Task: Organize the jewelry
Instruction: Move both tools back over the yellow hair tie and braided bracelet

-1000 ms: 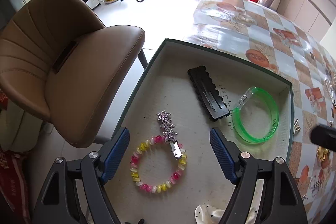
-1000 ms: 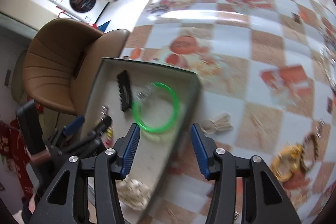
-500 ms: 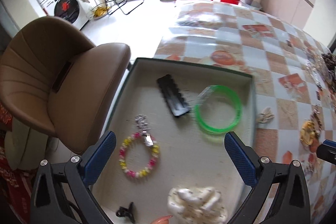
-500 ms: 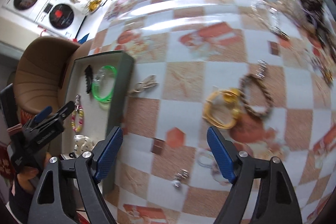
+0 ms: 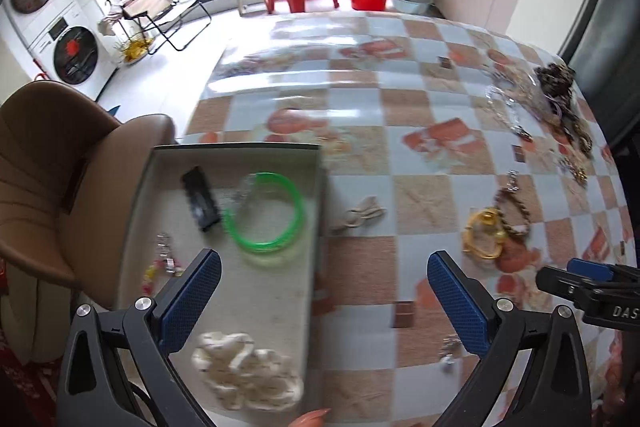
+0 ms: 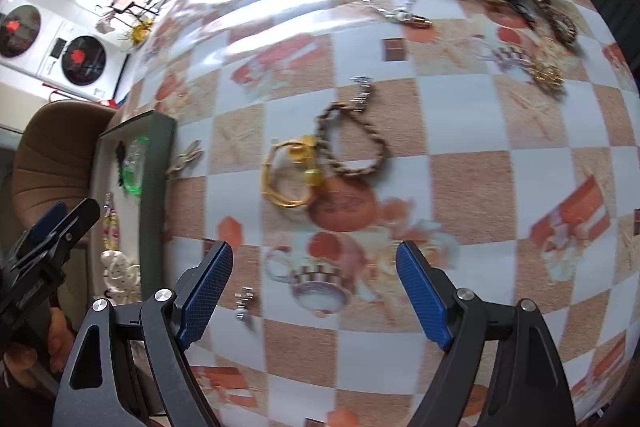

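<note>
Right wrist view: both jaws released, empty; grey rectangular tray (image 6: 154,163) holds several pieces, yellow glossy bangle (image 6: 286,173) and others remain on desk (image 6: 480,163).

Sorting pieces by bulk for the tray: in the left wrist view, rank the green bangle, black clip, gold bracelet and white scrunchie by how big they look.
1. White scrunchie, though it lies nearest the camera, so that is unsure.
2. Green bangle.
3. Gold bracelet and black clip look alike; no ranking.
</note>
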